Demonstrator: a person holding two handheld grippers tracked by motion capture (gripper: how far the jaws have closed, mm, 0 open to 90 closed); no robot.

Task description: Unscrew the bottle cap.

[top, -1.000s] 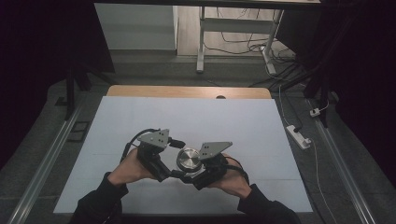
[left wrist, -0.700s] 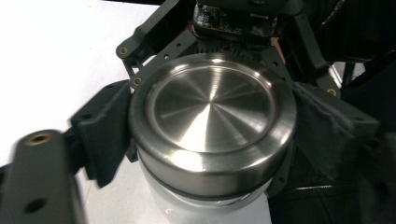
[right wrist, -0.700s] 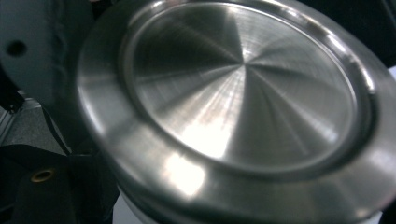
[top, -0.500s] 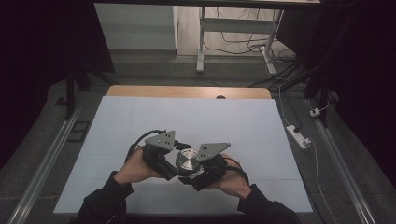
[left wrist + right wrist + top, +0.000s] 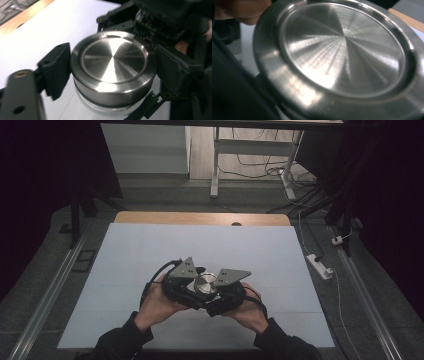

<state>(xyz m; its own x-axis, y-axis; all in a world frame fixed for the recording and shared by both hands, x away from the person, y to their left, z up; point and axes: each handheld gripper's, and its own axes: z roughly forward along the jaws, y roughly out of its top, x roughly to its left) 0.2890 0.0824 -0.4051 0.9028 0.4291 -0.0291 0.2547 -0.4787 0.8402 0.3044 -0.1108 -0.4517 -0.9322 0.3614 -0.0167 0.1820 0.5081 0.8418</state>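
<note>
My left tool (image 5: 192,282) has moved in and now clamps the steel lid (image 5: 113,68). My right tool (image 5: 220,295) holds the jar below, I judge; its jaws I cannot tell. Unscrewing can begin.

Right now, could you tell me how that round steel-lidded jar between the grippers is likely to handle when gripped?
The lid looks polished and smooth, so the jaws may slip on its rim. It seems rigid. The round jar might roll if tipped sideways.
</note>
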